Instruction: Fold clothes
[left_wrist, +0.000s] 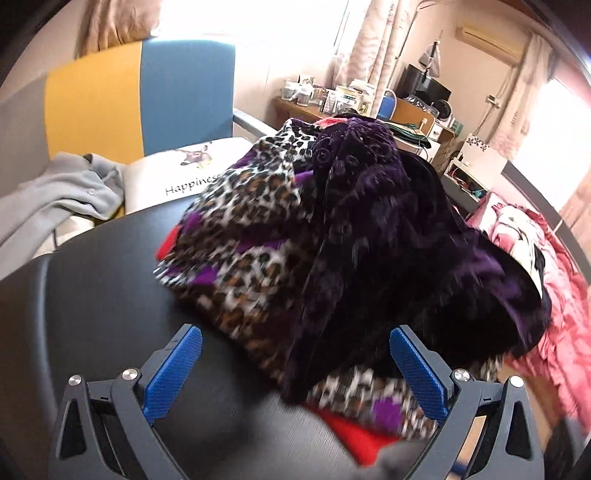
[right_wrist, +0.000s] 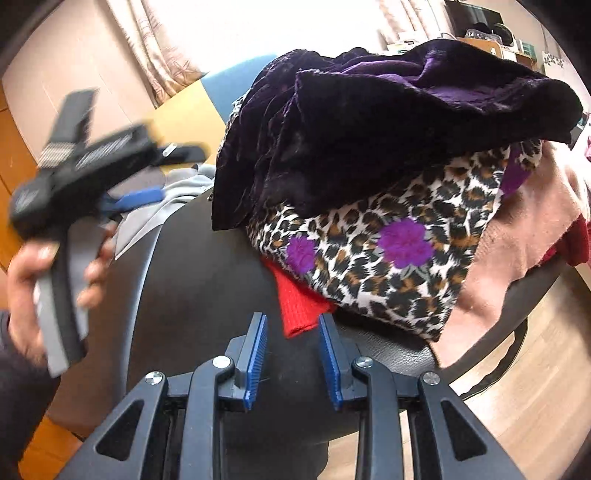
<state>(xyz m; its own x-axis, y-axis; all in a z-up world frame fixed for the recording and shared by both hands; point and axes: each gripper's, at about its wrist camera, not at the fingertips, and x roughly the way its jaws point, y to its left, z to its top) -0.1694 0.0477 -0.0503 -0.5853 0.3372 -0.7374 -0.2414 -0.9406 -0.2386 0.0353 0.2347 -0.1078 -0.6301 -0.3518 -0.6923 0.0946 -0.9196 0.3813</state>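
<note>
Looking across the black bench (left_wrist: 92, 295), we find the clothes heaped in one unfolded pile (right_wrist: 369, 184) on its far part. The biggest piece on top is a dark purple velvet garment (left_wrist: 388, 229), crumpled, with a raised swirl pattern and a sheen on its folds. Under it lies a leopard-print cloth (right_wrist: 388, 266) in white, brown and black, dotted with purple flowers. A pale pink knit (right_wrist: 517, 240) hangs out at the right of the pile and droops over the bench edge. Lowest sits a red knit (right_wrist: 299, 306), one ribbed corner poking out toward us.

Behind the bench we see a yellow and blue chair (left_wrist: 147, 96) with a grey hoodie (left_wrist: 62, 199) and a printed cushion (left_wrist: 184, 173) on it.

Our left tool (left_wrist: 295, 373) hangs over the near edge of the pile, jaws spread wide, gripping nothing. Our right tool (right_wrist: 291, 354) is released too, its blue pads partly apart just short of the red corner, not touching it. The left hand (right_wrist: 44, 273) holding its tool is blurred.
</note>
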